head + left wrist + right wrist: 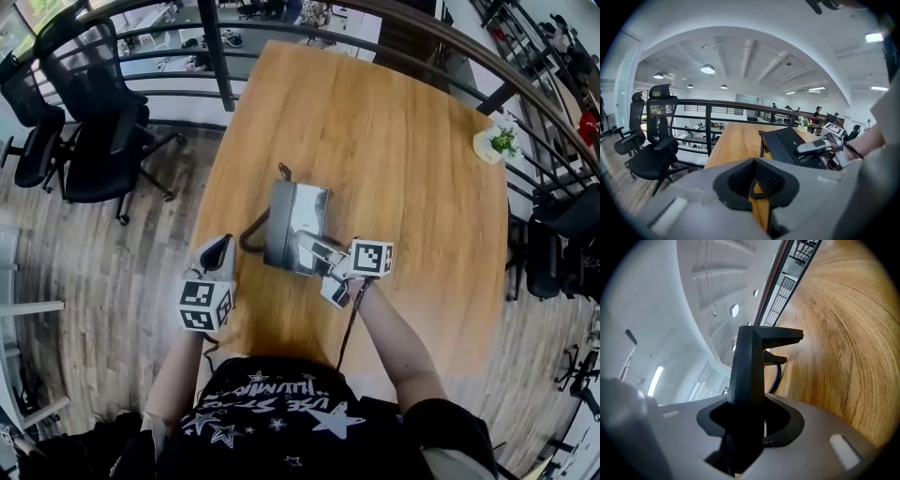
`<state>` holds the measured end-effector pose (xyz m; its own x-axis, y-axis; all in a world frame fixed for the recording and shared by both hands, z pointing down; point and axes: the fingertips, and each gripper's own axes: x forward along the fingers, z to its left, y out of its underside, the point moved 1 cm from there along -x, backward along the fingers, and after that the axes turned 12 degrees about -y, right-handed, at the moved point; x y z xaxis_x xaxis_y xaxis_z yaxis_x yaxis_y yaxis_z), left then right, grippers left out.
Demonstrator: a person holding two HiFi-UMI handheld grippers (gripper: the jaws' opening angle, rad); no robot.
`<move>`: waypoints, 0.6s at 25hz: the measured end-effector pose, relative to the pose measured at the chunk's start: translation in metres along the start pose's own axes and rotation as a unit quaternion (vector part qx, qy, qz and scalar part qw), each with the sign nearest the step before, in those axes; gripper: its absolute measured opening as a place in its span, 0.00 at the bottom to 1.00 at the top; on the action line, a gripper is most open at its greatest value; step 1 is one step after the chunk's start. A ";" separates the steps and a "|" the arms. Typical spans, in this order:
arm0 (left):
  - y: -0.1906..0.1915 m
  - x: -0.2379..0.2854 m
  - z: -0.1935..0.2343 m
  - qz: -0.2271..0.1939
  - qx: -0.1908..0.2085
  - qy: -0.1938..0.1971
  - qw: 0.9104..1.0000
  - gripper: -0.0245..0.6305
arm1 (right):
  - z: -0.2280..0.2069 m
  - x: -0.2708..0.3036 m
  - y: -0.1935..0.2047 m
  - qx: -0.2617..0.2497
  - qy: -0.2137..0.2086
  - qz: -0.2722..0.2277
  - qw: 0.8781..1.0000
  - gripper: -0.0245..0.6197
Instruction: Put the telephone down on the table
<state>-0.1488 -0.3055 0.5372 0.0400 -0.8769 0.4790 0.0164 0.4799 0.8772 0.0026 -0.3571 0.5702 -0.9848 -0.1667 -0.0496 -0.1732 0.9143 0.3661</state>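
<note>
The right gripper [317,251] is clamped on the telephone [292,220] at its near right edge, the body stretching away over the table [403,150], while the left gripper [221,251] hangs closed at near left.

Black telephone [295,225] on wooden table [394,159], cord [246,236] trailing left.

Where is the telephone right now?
Head view: the telephone is at the middle of the table, its near right corner clamped in the right gripper, the left gripper just to its left.
</note>
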 end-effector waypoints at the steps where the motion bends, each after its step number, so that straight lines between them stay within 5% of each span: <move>1: 0.002 0.000 -0.002 0.002 0.000 0.000 1.000 0.04 | -0.002 -0.003 0.001 0.001 0.004 0.002 1.000 0.29; 15: 0.012 -0.005 -0.007 0.013 -0.006 0.000 1.000 0.04 | -0.013 -0.007 0.008 -0.033 0.036 0.021 0.999 0.29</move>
<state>-0.1421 -0.2953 0.5450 0.0409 -0.8640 0.5018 0.0272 0.5030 0.8639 0.0087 -0.3535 0.5854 -0.9872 -0.1564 0.0323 -0.1279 0.8953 0.4267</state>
